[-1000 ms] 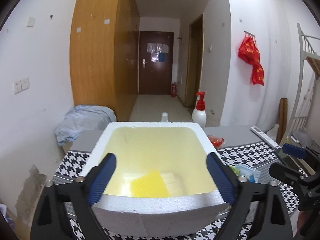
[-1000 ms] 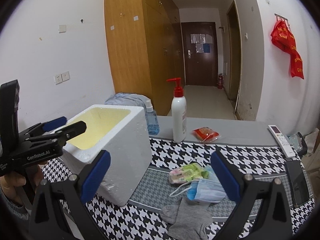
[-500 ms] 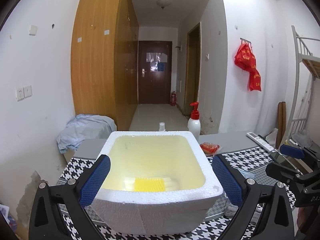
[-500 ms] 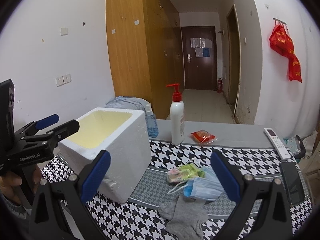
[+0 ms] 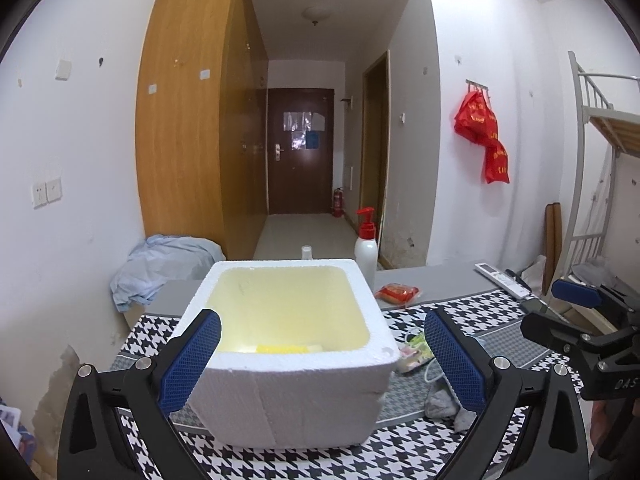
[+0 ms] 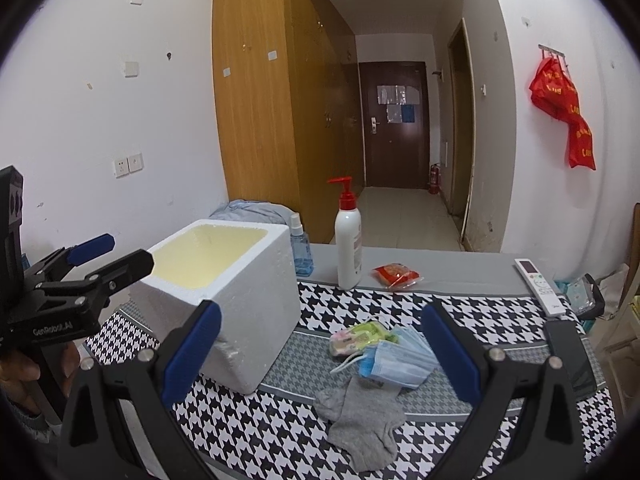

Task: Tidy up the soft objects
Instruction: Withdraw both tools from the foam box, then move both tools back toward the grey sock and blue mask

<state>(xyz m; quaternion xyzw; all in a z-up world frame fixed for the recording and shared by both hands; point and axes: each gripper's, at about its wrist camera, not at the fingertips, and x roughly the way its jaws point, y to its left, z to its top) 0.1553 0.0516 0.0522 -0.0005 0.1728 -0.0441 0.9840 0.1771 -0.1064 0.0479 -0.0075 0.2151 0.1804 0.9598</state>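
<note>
Sock lies flat – toe toward camera – both claws released

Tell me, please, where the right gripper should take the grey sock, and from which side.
Grip the grey sock at its bunched middle, coming from above with the open right gripper. It lies flat and limp on the checked cloth, so no edge stands up for the fingers; its upper end lies close to the blue masks.

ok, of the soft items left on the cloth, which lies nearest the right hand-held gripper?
The grey sock. It lies at the cloth's near edge between the open fingers; the blue face masks and green packet lie farther back.
</note>
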